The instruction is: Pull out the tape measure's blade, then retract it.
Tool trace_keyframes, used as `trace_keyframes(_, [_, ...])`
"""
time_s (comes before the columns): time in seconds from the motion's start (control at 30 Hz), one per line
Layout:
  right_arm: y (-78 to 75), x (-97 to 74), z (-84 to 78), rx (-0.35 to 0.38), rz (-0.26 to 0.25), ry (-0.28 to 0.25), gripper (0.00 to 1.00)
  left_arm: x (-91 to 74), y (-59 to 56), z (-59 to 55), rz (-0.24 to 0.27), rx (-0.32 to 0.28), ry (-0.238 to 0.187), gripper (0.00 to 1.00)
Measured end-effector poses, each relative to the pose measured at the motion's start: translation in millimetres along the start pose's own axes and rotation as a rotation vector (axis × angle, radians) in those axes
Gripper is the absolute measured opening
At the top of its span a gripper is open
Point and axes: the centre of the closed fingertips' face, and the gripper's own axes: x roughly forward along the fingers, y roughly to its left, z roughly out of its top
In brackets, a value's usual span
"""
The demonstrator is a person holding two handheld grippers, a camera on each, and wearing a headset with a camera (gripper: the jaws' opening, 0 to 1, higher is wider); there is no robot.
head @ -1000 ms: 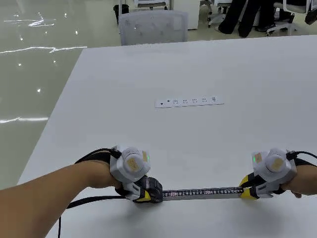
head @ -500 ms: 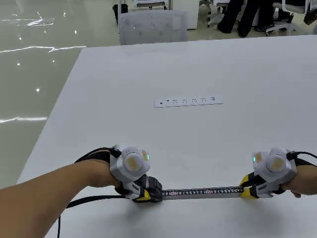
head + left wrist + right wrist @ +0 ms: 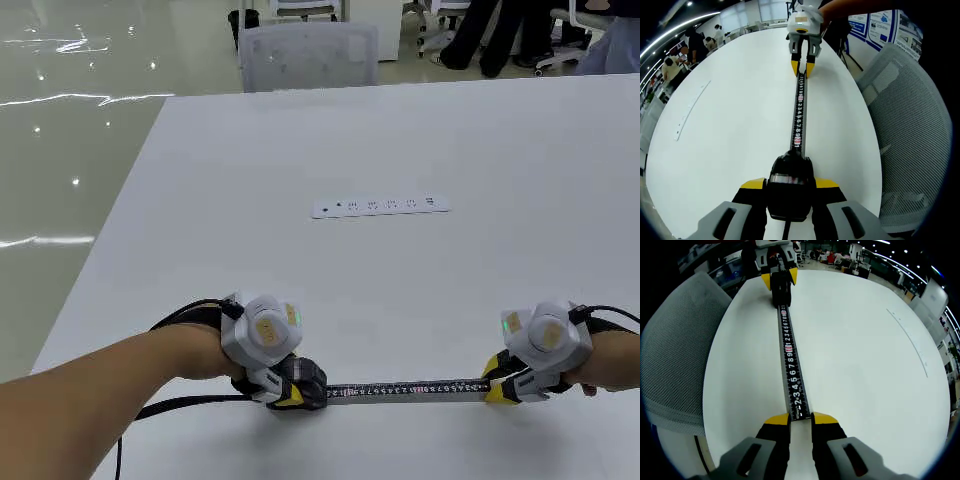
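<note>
Wide white table (image 3: pixel 300 140), glossy pale floor (image 3: pixel 70 130) mirroring ceiling lights, grey mesh chair (image 3: pixel 308 55) at the far edge.

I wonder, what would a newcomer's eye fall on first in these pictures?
The tape measure's blade stands out, pulled out in a numbered line across the near side of the white table. The left gripper is shut on the black case at one end, and the right gripper pinches the blade's other end. Farther back lies a white power strip.
</note>
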Motion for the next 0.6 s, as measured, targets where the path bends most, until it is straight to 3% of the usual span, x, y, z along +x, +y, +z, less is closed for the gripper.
trace_keyframes(0.27, [-4.9, 0.9, 2.1, -0.016, -0.031, 0.022, 0.21, -0.1, 0.7, 0.0, 0.008, 0.006, -0.003, 0.32])
trace_keyframes(0.4, [-4.9, 2.9, 5.0, 0.034, -0.048, 0.007, 0.36, -0.6, 1.0, -0.4, 0.015, -0.007, -0.016, 0.32])
trace_keyframes(0.53, [-0.1, 2.4, 7.7, 0.108, -0.056, -0.025, 0.41, -2.4, 3.1, -8.4, 0.038, -0.036, -0.007, 0.34])
trace_keyframes(0.6, [1.1, -0.1, 9.7, 0.136, -0.067, -0.048, 0.47, -5.4, 6.2, -12.7, 0.059, -0.084, -0.017, 0.36])
